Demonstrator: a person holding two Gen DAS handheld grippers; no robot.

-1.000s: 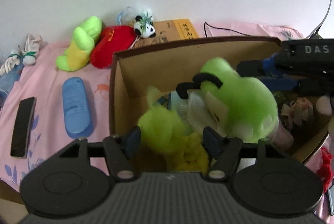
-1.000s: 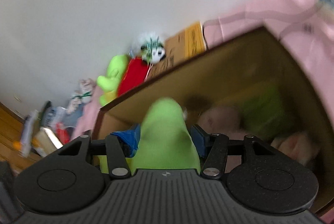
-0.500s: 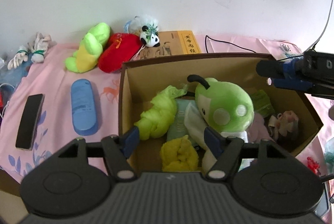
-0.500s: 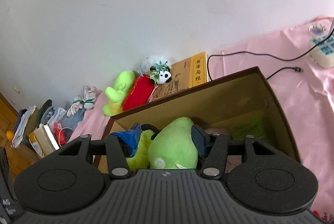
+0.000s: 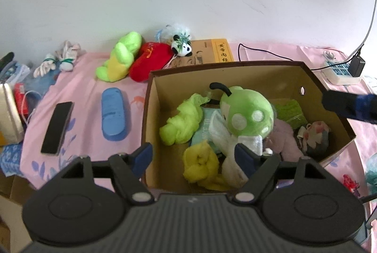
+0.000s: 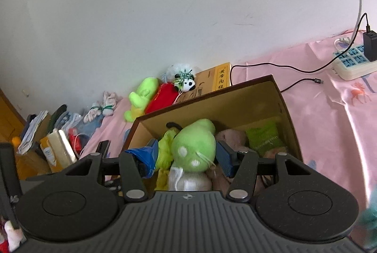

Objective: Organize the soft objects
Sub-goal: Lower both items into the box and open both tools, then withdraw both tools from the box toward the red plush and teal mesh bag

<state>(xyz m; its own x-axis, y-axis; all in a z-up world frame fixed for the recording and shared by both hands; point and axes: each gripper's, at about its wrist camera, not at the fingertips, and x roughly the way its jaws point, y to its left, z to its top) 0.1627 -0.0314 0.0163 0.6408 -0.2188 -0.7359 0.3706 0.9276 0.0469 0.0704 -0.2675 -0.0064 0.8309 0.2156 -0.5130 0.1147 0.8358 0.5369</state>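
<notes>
My left hand-held gripper (image 5: 194, 157) hovers with jaws apart, empty, over the cardboard box (image 5: 259, 71). Inside, at its 1 o'clock, lies the green plush (image 5: 247, 114). My right hand-held gripper (image 6: 188, 156), jaws apart, straddles that plush without gripping it.

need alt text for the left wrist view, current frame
An open cardboard box on a pink sheet holds a green plush bug, a green cloth, a yellow cloth and other soft things. The left gripper hangs open above the box's near edge. Behind the box, a green plush, red plush and small panda lie by the wall.
</notes>
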